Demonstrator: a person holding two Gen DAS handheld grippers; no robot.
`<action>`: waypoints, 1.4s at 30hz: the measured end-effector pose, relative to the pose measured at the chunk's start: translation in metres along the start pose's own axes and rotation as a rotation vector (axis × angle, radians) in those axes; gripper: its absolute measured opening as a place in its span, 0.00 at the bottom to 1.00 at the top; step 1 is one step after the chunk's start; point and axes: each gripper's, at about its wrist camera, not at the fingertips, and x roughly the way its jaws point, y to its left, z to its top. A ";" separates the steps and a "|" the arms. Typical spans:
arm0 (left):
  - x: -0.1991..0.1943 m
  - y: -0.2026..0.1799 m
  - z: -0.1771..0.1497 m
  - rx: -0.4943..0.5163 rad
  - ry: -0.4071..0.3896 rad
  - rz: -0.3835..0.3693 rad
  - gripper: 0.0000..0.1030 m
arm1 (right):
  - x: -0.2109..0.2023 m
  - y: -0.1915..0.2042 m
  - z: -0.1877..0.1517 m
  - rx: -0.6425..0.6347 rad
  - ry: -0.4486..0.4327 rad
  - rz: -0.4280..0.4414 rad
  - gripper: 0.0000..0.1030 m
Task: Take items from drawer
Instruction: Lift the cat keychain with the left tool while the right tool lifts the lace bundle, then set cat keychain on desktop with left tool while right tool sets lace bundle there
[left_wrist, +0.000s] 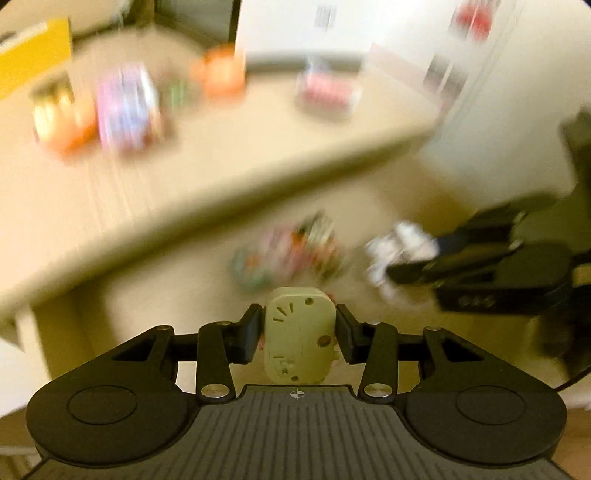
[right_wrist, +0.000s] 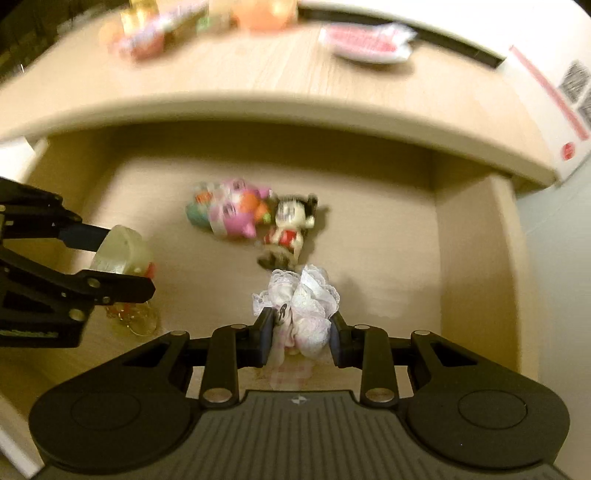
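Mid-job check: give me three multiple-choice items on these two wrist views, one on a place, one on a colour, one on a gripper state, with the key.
1. Where do the loose toy figures lie?
A. on the drawer floor
B. on the desktop
C. between the left fingers

2. What colour is the lace on the frilly item in the right gripper?
A. green
B. white
C. black

3. How is the left gripper?
A. empty, wide open
B. closed on a cream plastic piece
C. out of view

Key: 1 A, they rest on the floor of the drawer under the desktop edge; 2 B, the frills are white; 3 B, both fingers flank the cream piece.
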 end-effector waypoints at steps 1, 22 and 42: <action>-0.017 -0.002 0.013 -0.005 -0.053 -0.016 0.45 | -0.015 -0.004 0.007 0.013 -0.045 0.013 0.29; -0.004 0.069 0.132 -0.095 -0.300 0.145 0.46 | -0.031 -0.066 0.156 0.152 -0.337 -0.202 0.29; 0.011 0.073 0.120 -0.123 -0.345 0.125 0.47 | 0.026 -0.079 0.171 0.151 -0.254 -0.257 0.59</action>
